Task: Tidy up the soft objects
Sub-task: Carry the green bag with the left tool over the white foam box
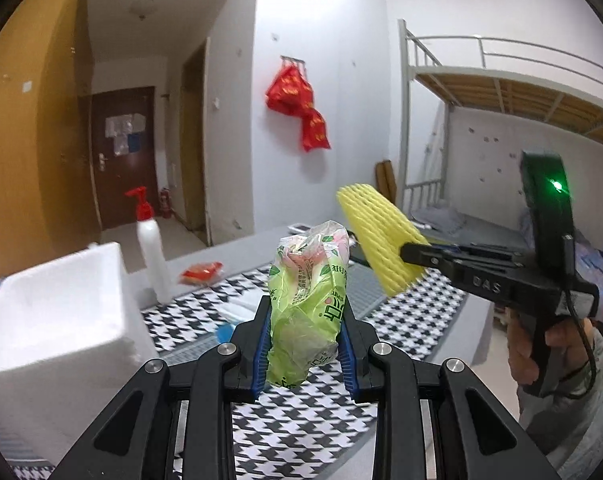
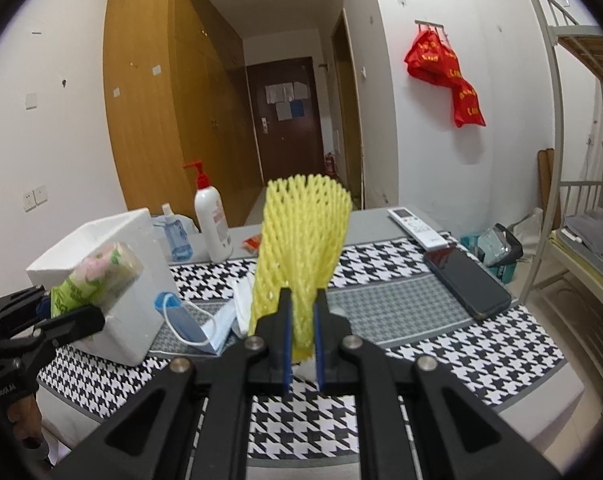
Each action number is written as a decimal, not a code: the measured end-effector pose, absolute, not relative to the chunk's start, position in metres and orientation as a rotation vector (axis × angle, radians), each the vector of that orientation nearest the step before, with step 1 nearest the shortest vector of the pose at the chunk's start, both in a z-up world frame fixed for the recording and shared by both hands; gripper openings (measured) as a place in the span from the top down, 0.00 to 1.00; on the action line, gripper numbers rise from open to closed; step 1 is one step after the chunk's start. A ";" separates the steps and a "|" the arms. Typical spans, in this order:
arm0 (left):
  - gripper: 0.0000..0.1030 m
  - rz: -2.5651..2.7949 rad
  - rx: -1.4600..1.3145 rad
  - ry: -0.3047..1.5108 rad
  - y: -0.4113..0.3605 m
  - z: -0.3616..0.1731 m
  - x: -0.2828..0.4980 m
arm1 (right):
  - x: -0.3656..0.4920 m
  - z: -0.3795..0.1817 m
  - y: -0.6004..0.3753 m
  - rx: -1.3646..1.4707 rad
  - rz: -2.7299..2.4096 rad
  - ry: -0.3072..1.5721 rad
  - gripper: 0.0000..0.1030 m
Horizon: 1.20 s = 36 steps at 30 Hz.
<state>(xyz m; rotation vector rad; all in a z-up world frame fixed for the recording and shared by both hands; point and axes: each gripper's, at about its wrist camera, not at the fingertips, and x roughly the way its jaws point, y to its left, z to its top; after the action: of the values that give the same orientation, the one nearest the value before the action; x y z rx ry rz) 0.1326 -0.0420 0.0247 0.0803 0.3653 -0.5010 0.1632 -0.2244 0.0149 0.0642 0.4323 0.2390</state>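
My left gripper (image 1: 306, 312) is shut on a green tissue pack (image 1: 307, 300) and holds it up above the houndstooth tablecloth (image 1: 301, 432). In the right wrist view the pack (image 2: 97, 276) hangs beside the white foam box (image 2: 113, 280). My right gripper (image 2: 302, 308) is shut on a yellow foam net sleeve (image 2: 301, 240), held upright above the table. In the left wrist view the sleeve (image 1: 377, 236) is to the right of the tissue pack. Blue face masks (image 2: 193, 320) and white cloth lie on the table by the box.
A white pump bottle (image 2: 211, 220), a blue bottle (image 2: 177, 236) and an orange packet (image 2: 253, 242) stand behind the box. A remote (image 2: 417, 228) and a phone (image 2: 467, 282) lie at the right. A bunk bed (image 2: 581, 200) is right of the table.
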 end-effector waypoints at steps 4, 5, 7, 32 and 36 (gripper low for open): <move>0.70 -0.466 0.078 0.336 -0.036 0.032 0.130 | 0.159 0.025 -0.219 0.055 0.258 0.399 0.89; 0.70 -0.460 0.077 0.329 -0.035 0.035 0.129 | 0.158 0.027 -0.217 0.051 0.260 0.393 0.89; 0.70 -0.447 0.070 0.316 -0.032 0.038 0.128 | 0.157 0.031 -0.214 0.051 0.274 0.381 0.89; 0.70 -0.118 0.022 0.198 0.033 0.063 0.114 | 0.173 0.054 -0.164 0.017 0.431 0.311 0.89; 0.70 -0.035 -0.006 0.209 0.047 0.063 0.116 | 0.172 0.056 -0.151 0.006 0.456 0.304 0.89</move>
<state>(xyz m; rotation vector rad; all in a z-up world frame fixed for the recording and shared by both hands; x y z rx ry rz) 0.1155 0.0471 0.0633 -0.0058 0.2093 -0.0346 0.1724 -0.1510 0.0557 0.0058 0.3039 0.4561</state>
